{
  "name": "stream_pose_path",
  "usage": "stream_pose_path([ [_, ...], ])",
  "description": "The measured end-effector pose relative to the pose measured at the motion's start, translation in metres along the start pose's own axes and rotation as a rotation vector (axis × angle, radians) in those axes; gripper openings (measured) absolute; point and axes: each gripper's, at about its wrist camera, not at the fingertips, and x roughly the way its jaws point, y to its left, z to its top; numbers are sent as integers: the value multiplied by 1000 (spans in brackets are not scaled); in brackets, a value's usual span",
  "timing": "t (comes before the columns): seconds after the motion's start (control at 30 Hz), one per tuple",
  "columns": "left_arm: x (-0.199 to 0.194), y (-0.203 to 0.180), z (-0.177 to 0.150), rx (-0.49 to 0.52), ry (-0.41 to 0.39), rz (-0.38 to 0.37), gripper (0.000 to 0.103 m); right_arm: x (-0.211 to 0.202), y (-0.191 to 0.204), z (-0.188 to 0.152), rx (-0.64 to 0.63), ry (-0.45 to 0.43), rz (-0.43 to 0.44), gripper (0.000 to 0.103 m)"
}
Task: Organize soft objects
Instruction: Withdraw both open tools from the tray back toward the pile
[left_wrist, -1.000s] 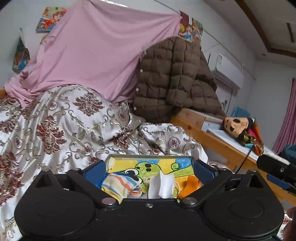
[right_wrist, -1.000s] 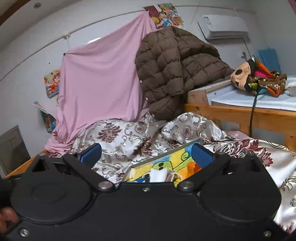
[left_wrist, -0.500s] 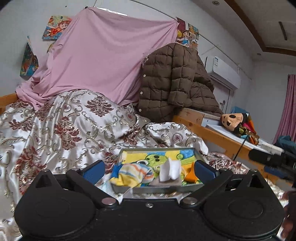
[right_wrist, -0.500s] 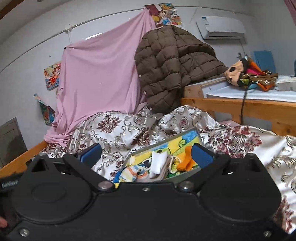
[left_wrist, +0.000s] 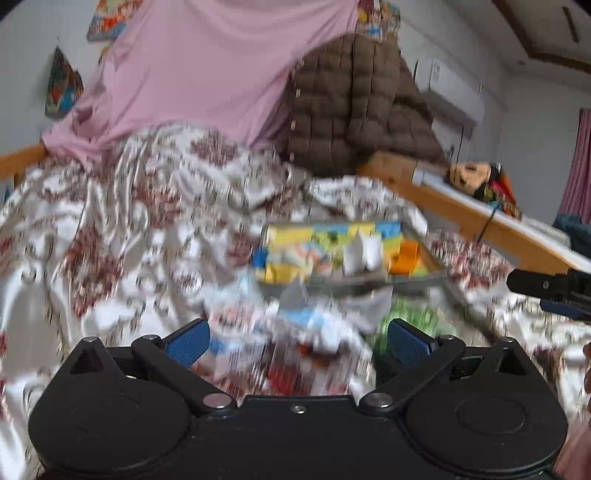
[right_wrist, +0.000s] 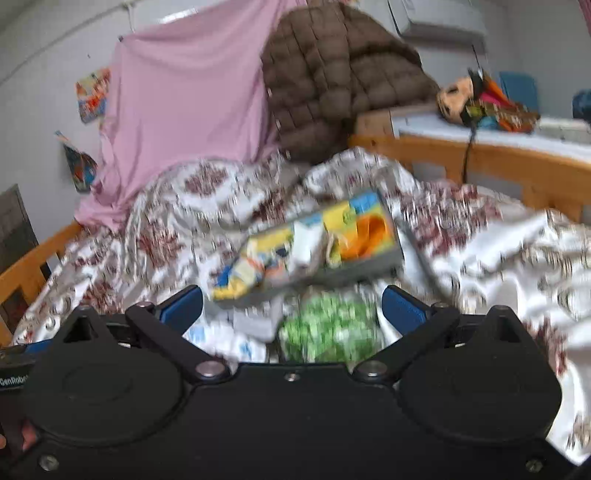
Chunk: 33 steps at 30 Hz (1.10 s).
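A shallow tray with a cartoon print (left_wrist: 413, 278) (right_wrist: 369, 267) lies on the patterned bedspread. It holds soft items: a striped cloth (left_wrist: 291, 260) (right_wrist: 243, 273), a white piece (left_wrist: 362, 251) (right_wrist: 304, 245) and an orange piece (left_wrist: 404, 256) (right_wrist: 369, 236). In front of the tray lie a green-and-white soft item (right_wrist: 328, 328) (left_wrist: 410, 319) and pale cloths (left_wrist: 314, 325) (right_wrist: 225, 338). My left gripper (left_wrist: 297, 341) is open and empty above these. My right gripper (right_wrist: 291, 308) is open and empty over the green item. Both views are blurred.
A pink sheet (left_wrist: 207, 74) and a brown quilted jacket (left_wrist: 354, 107) hang at the back. A wooden bed rail (right_wrist: 480, 162) runs along the right, with a plush toy (right_wrist: 476, 99) on the ledge behind it. The right gripper's tip (left_wrist: 550, 288) shows in the left wrist view.
Both grippers have pulled back from the tray and tilted down. The tray now sits farther off, and the green item and pale cloths in front of it have come into view.
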Motion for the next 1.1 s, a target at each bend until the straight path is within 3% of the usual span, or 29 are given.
stream_pose_path([
  [0.1, -1, 3, -10, 15, 58, 8, 102, -6, 4, -14, 2, 57, -24, 103],
  [0.47, -1, -2, -22, 51, 148, 28, 102, -28, 33, -57, -121, 217, -57, 102],
  [0.9, 15, -6, -28, 84, 239, 90, 102, 14, 43, -60, -151, 384, -83, 102],
  [1.1, 26, -7, -30, 94, 297, 114, 102, 41, 45, -65, -166, 505, -65, 102],
])
